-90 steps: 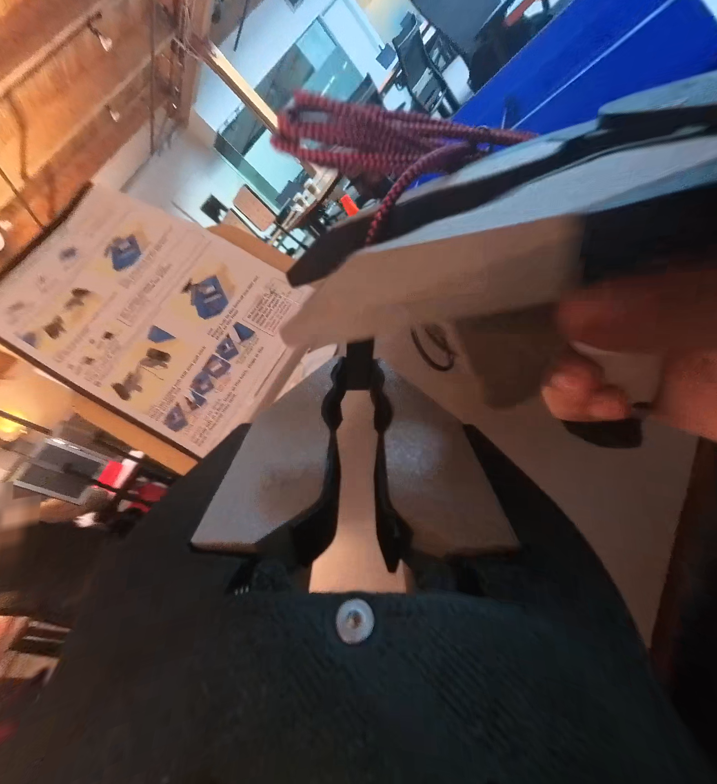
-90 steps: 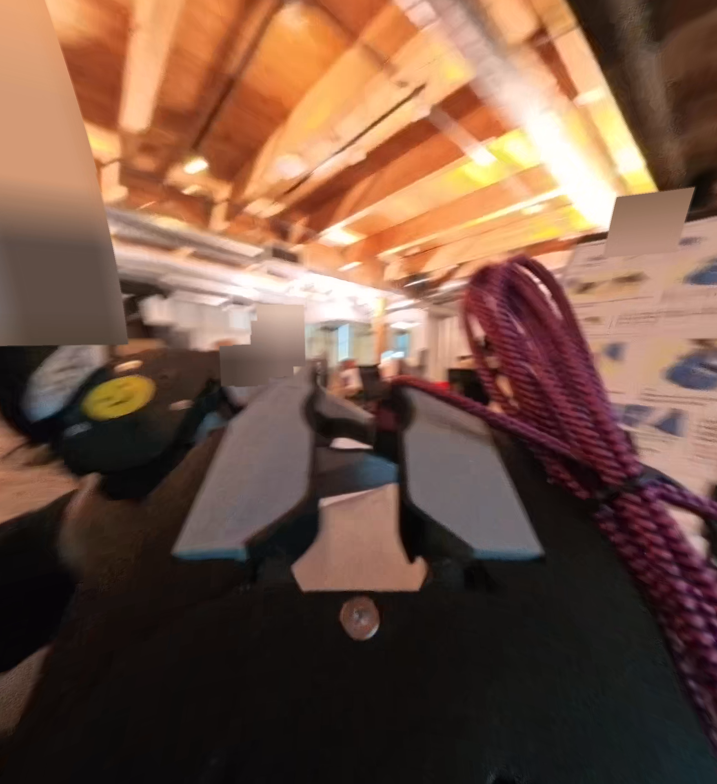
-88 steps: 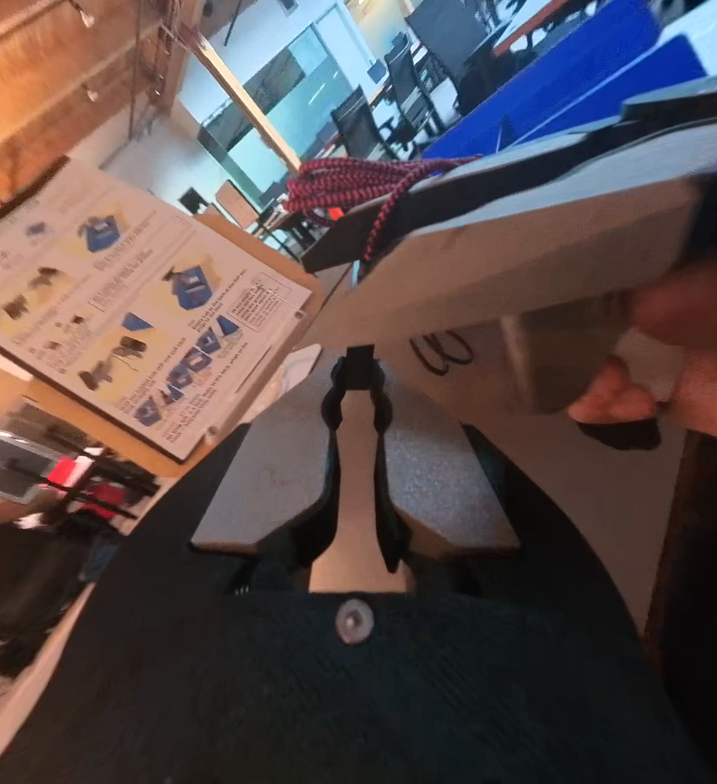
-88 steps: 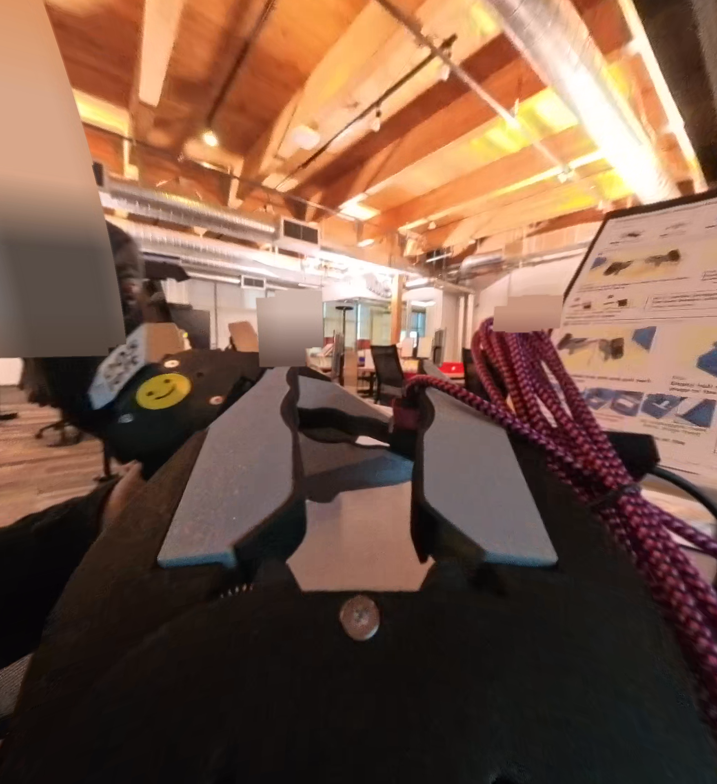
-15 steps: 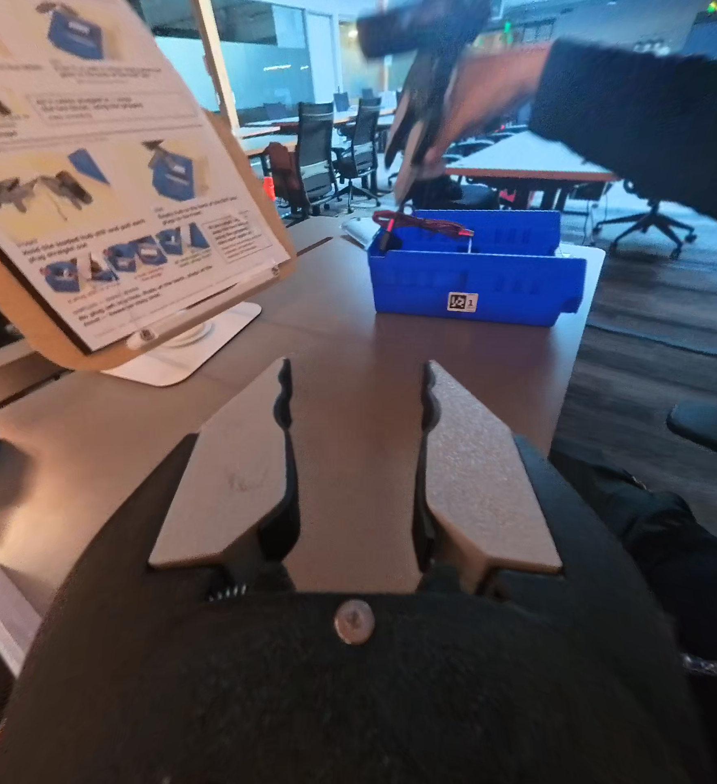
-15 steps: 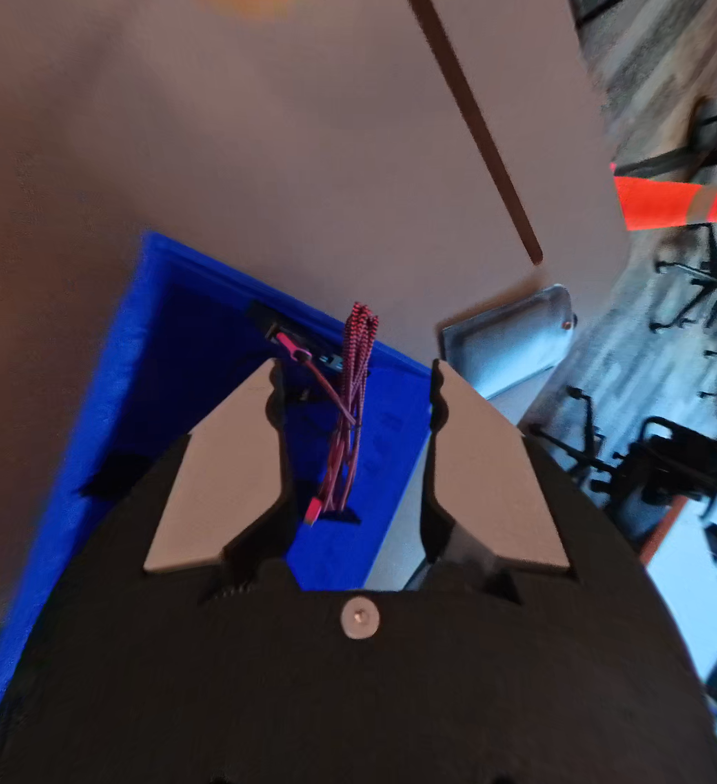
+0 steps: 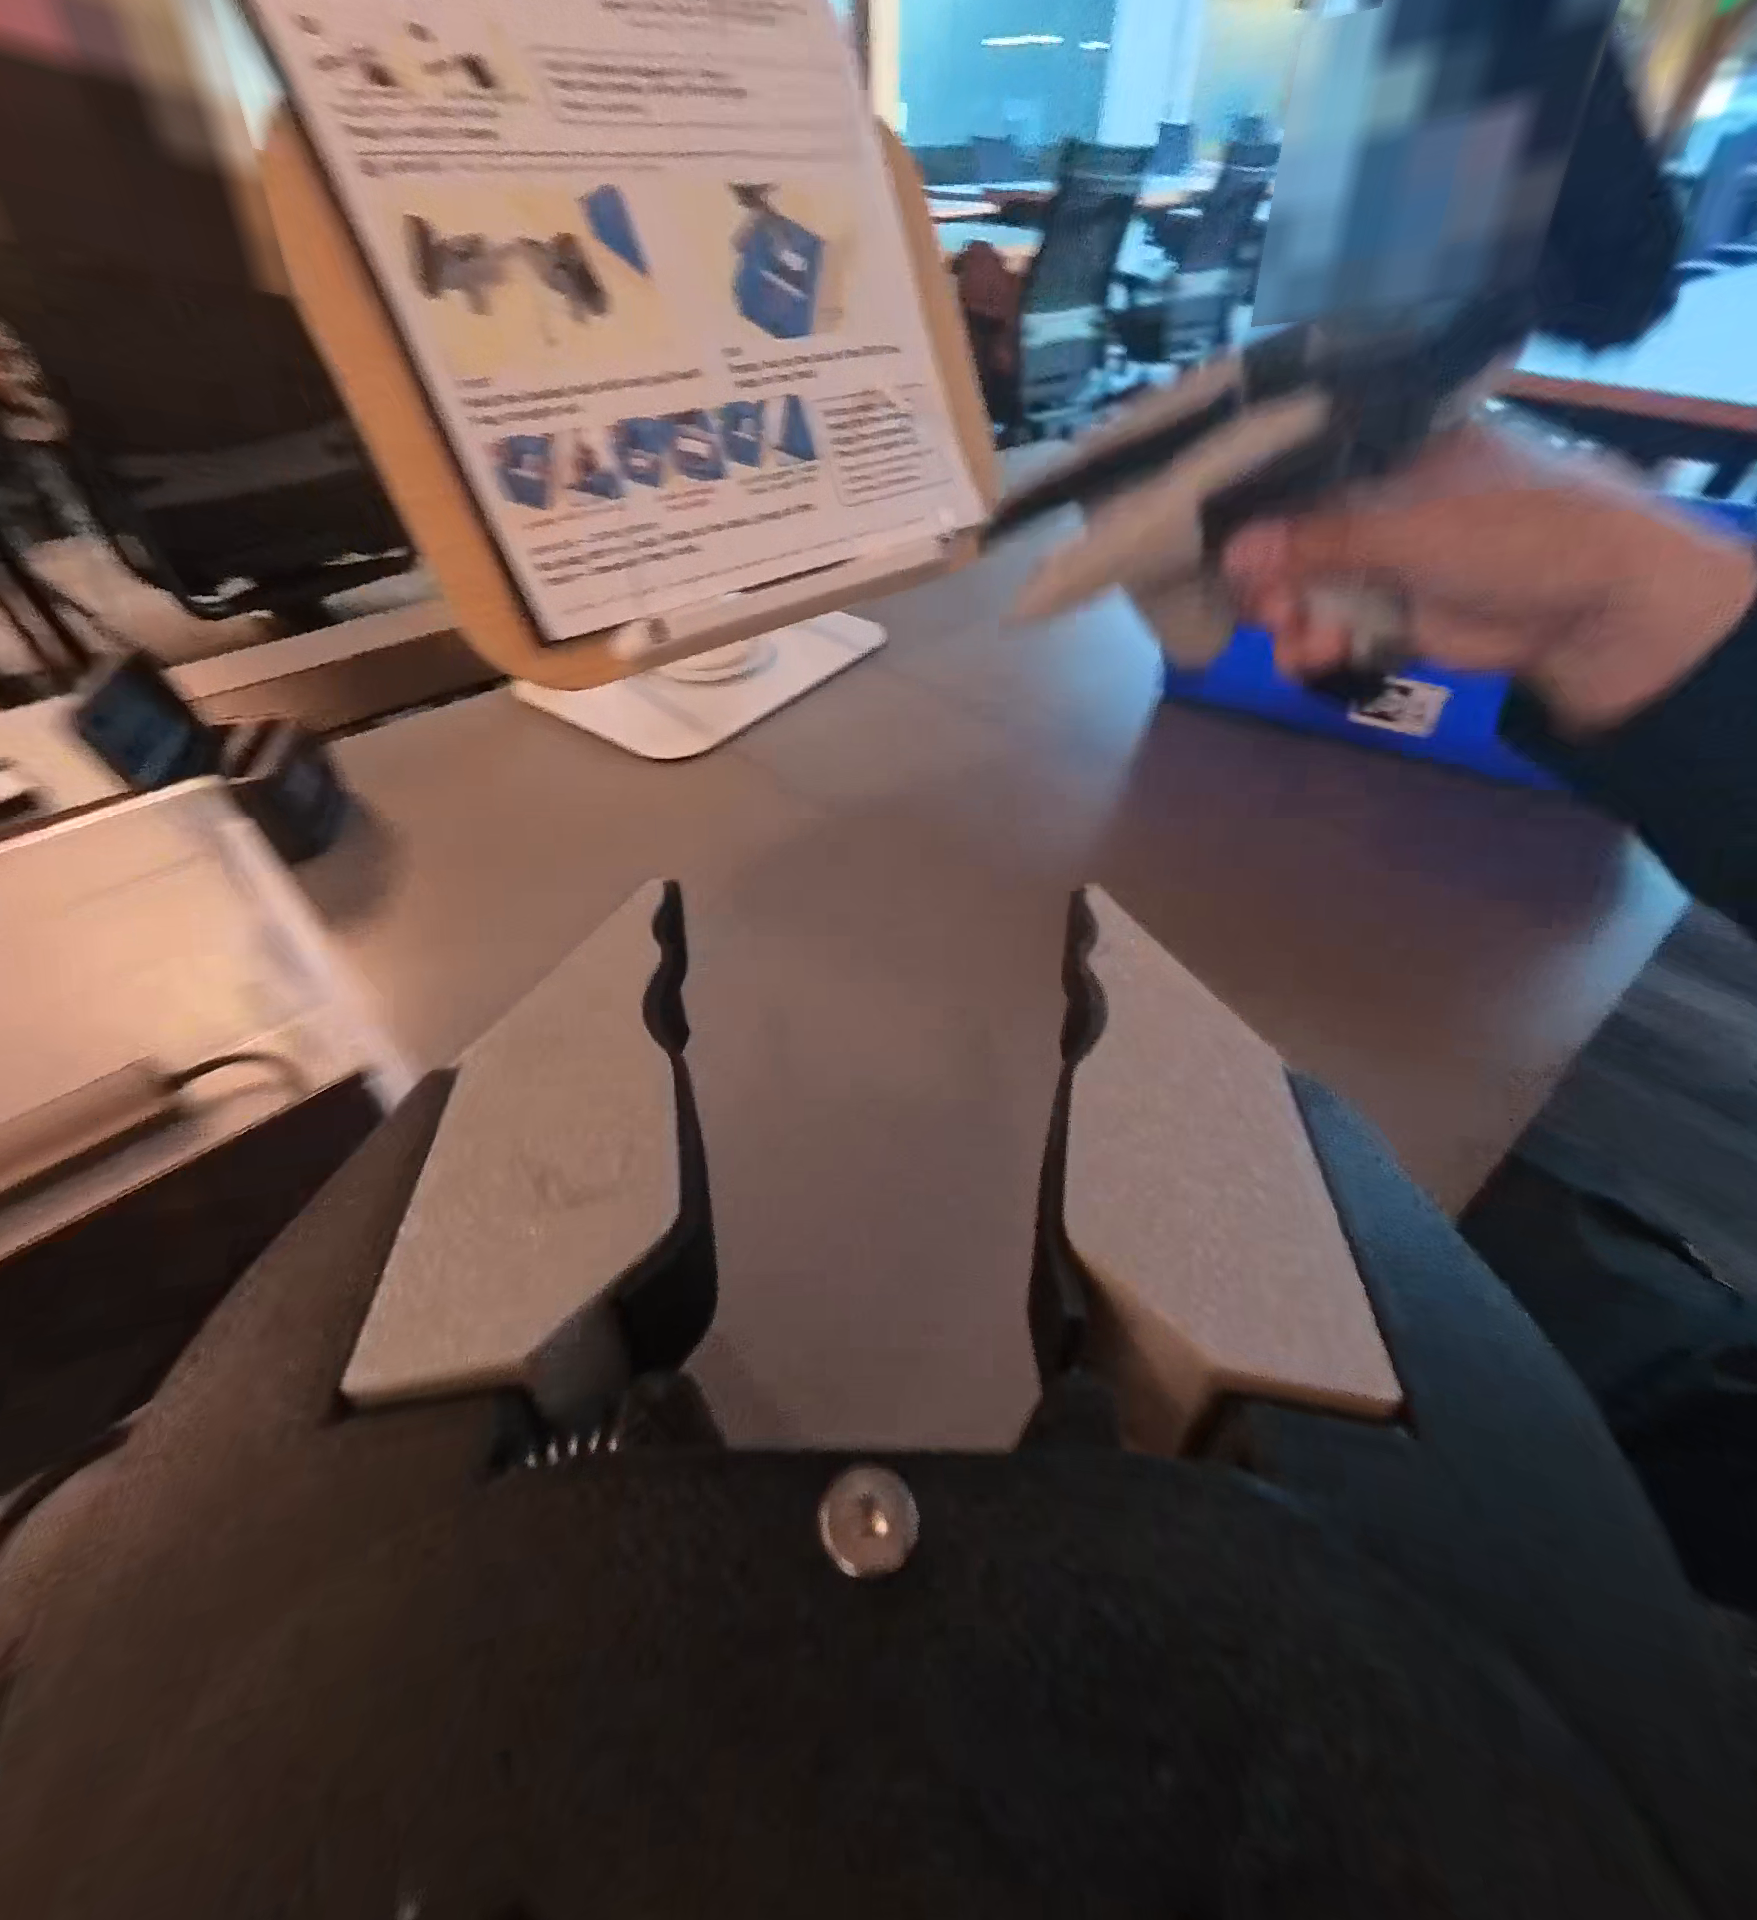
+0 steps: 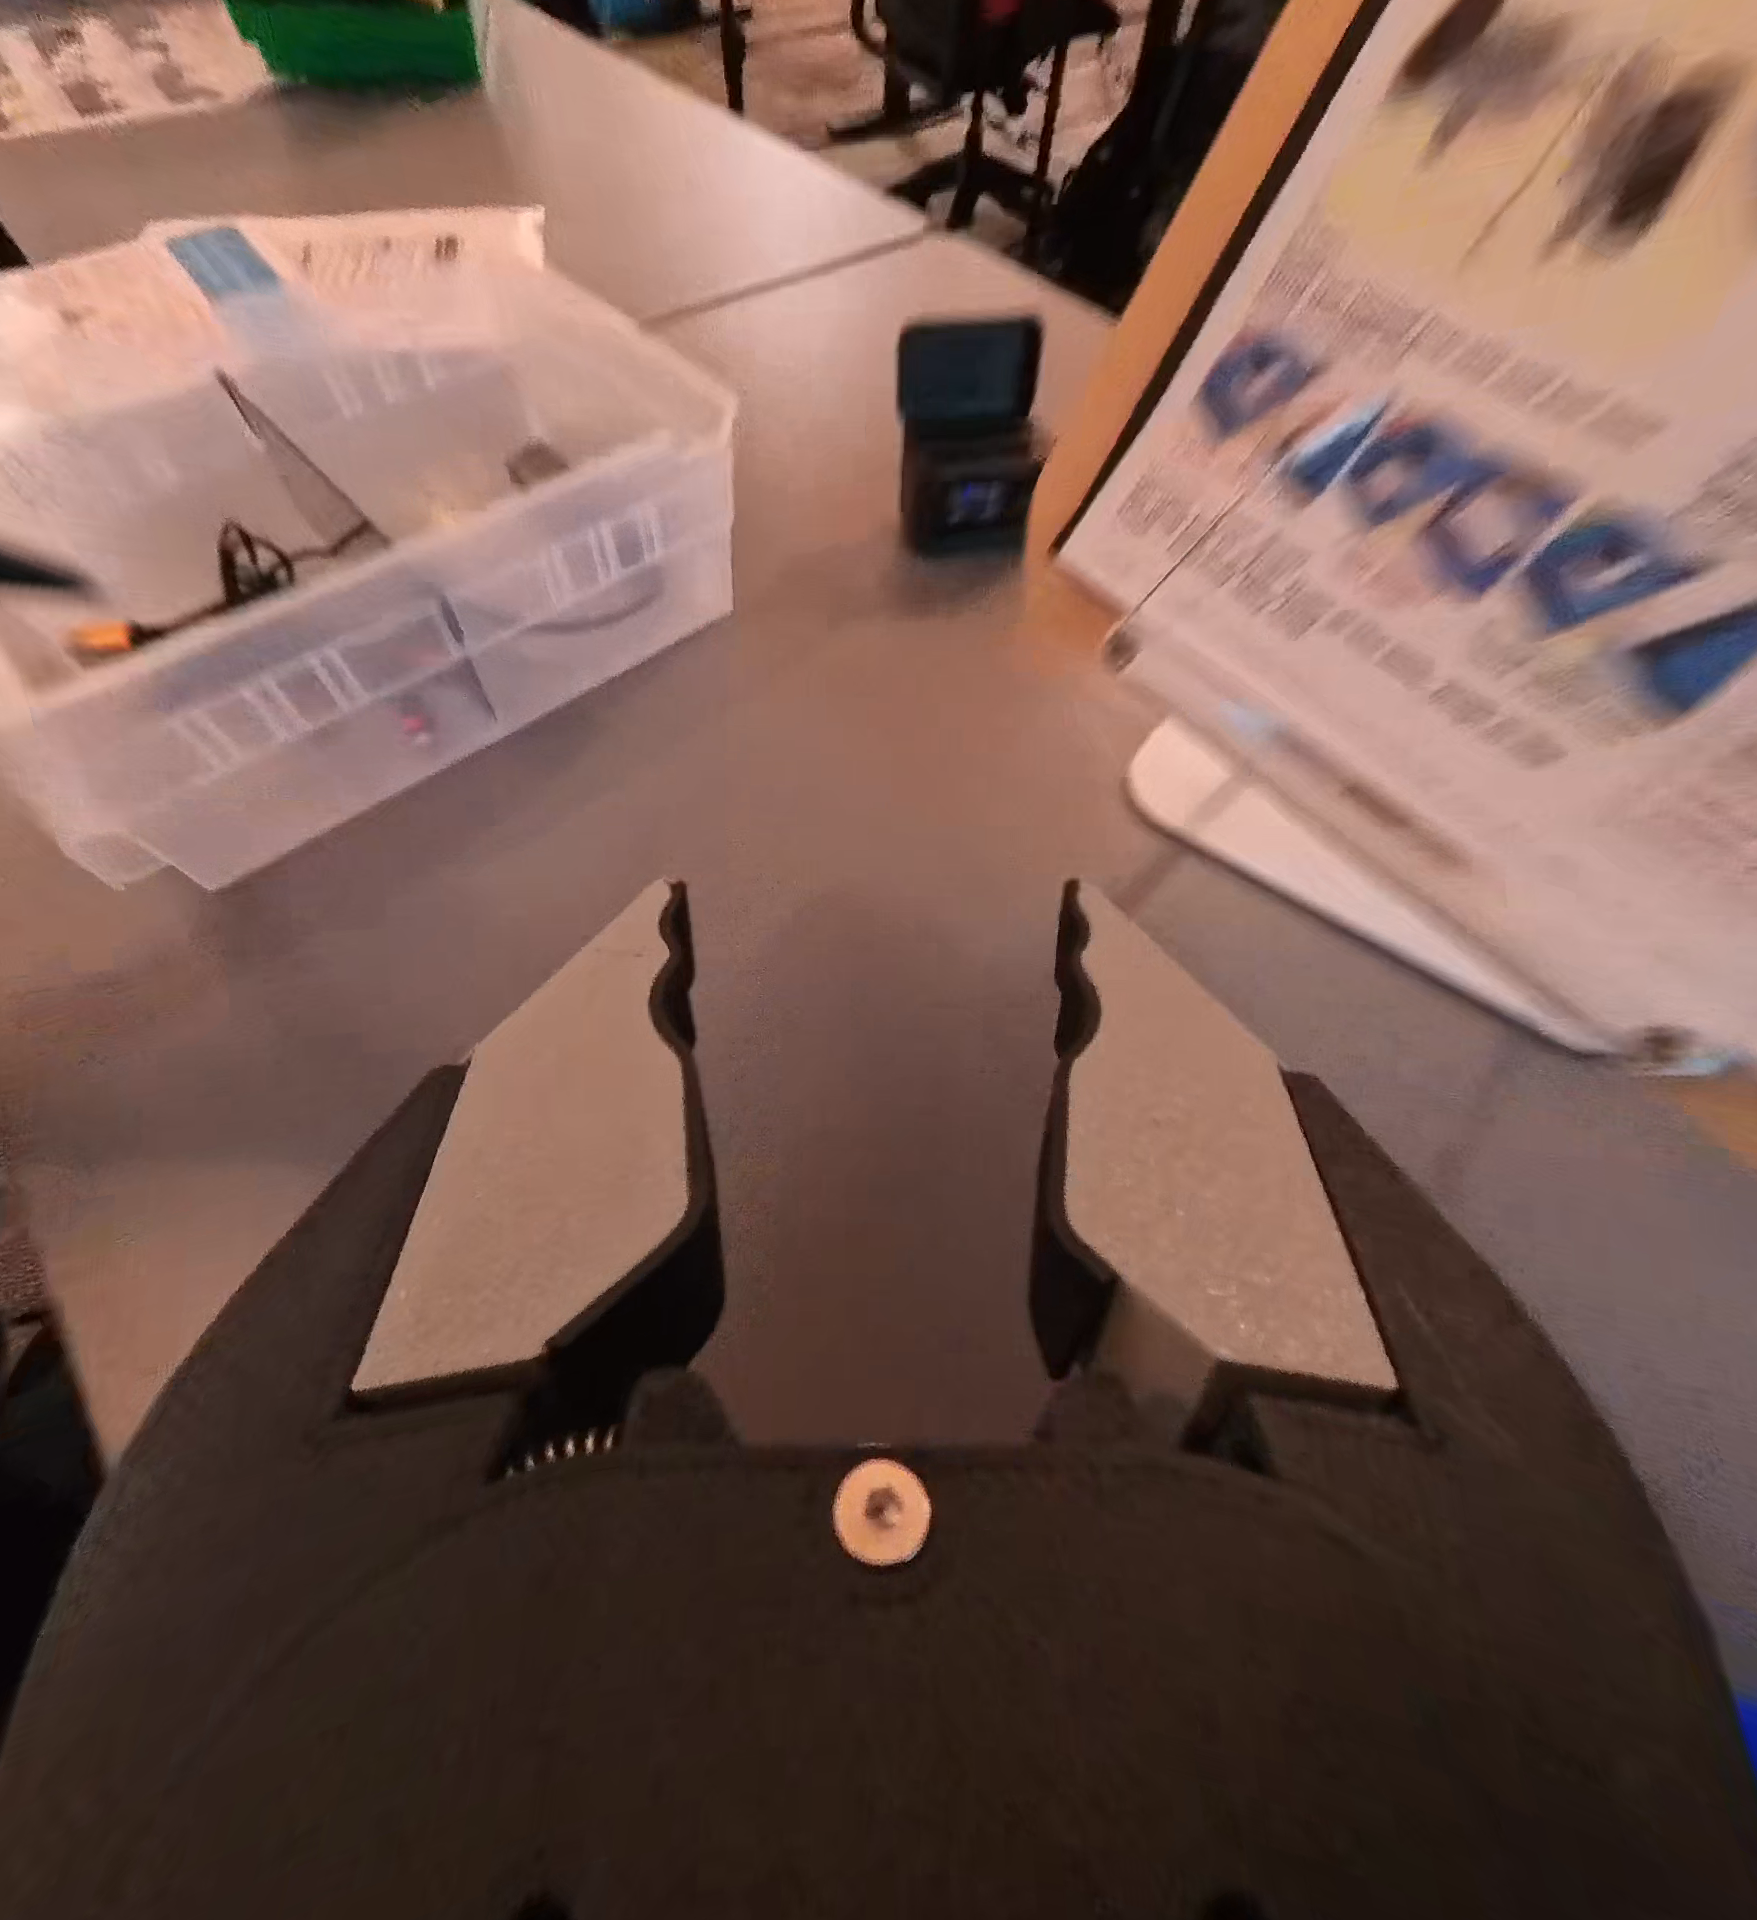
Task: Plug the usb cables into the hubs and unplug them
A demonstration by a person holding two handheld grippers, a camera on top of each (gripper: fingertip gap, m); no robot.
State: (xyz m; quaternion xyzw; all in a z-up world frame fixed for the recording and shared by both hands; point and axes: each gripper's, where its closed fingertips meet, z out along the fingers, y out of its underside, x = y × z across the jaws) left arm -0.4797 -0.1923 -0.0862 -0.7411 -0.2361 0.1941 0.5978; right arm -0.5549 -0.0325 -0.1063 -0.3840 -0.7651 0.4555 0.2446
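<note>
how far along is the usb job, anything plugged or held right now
Done: nothing I can confirm; no cable or hub shows clearly in either view. In hand: nothing. The left gripper and right gripper are both open and empty above the table. Left: can't tell whether any plugging remains. The blue bin sits mostly hidden behind the person's hand.

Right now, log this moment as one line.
left gripper: open, empty | right gripper: open, empty | clear plastic bin: on table | cables: unseen

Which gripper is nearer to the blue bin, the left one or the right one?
Right. In the left wrist view the right gripper, held in a hand, hangs just above the blue bin. The left gripper sits farther back over the table.
</note>
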